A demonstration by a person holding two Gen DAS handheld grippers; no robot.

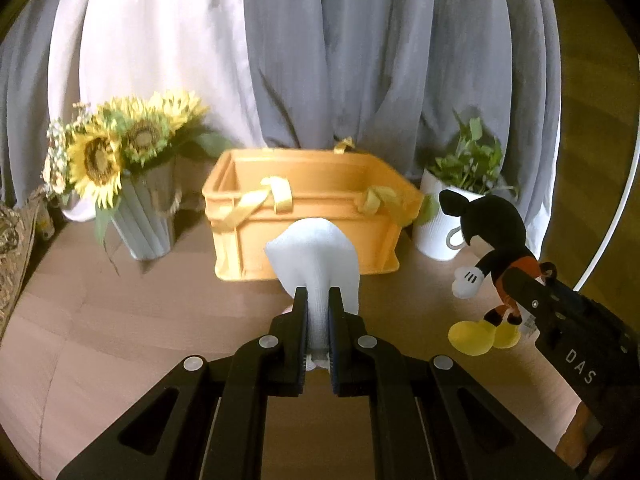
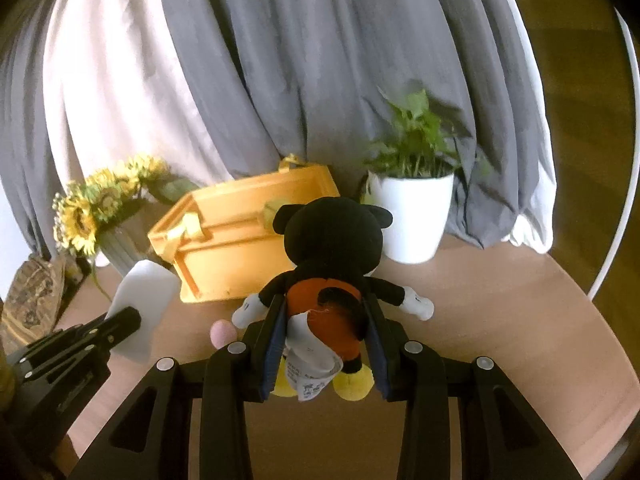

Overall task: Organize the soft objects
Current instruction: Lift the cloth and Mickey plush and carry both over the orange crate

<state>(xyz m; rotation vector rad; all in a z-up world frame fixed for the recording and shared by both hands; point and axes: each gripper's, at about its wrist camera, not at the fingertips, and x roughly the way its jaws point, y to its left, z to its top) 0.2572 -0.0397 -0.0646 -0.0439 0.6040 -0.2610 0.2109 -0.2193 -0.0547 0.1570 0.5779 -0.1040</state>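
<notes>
Two grippers, each clamped on a soft object above a round wooden table [image 1: 120, 344]. Nearest in the left wrist view, the left gripper [image 1: 318, 308] pinches a white sock [image 1: 316, 256] between its nearly closed jaws; the sock stands up from the pads and droops over at its top, clear of the table. In the right wrist view, the right gripper [image 2: 326, 340] squeezes the orange middle of a mouse plush toy [image 2: 332, 248], seen from behind, with its black head upward, white-gloved arms spread to either side and yellow feet hanging below the jaws; a white label [image 2: 312, 372] dangles at its back. A small pink object [image 2: 222, 333] lies on the table just left of the right gripper; what it is cannot be told. Beyond both held objects stands an open orange crate [image 1: 304, 200] with yellow handles [image 1: 276, 196] folded over its rim; its inside shows bare walls, though the bottom is not fully seen. Left of the crate, a ribbed grey vase [image 1: 144, 220] holds sunflowers [image 1: 96, 160]. Right of the crate, a white pot [image 2: 412, 216] holds a green plant [image 2: 416, 140]. At the far left edge lies a woven straw item [image 1: 12, 248]. Behind everything hang grey and white curtains [image 1: 360, 52]
</notes>
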